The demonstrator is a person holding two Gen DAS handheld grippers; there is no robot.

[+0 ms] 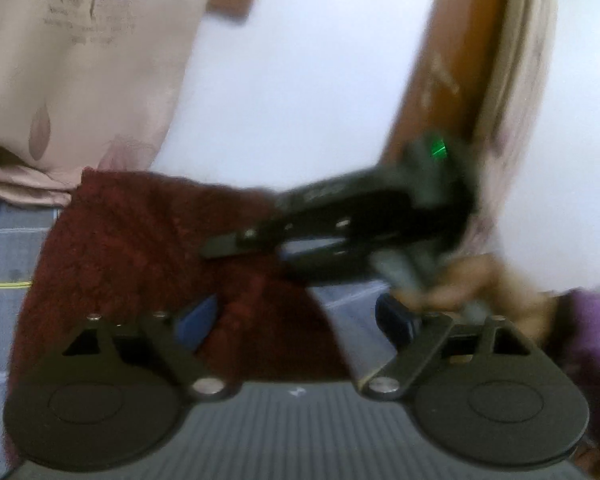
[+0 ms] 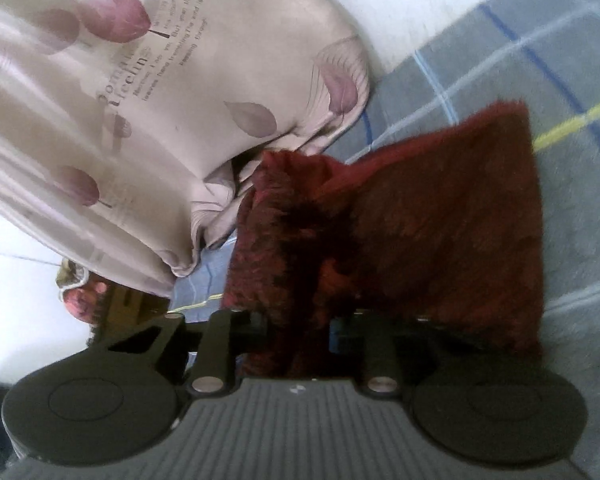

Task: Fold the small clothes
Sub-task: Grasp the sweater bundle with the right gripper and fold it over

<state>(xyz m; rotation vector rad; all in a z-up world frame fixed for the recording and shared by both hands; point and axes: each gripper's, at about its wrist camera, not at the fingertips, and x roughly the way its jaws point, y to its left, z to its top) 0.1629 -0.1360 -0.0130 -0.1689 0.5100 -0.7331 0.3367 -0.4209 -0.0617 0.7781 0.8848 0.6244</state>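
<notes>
Nearby, beige curtain (image 2: pixel 112 128) crowds maroon garment (image 2: pixel 440 220) — right claw (image 2: pixel 300 332) pinching it, left claw (image 1: pixel 296 320) spread.

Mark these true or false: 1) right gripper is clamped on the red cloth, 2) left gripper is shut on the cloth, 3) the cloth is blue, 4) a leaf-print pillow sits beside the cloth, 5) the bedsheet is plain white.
1) True: the right gripper pinches the dark red fuzzy cloth.
2) False: the left gripper stands open, with the cloth's edge between its fingers, not pressed.
3) False: it is dark red.
4) True: the beige leaf-print pillow lies right next to it.
5) False: the bedsheet is grey with blue, white and yellow check lines.
</notes>
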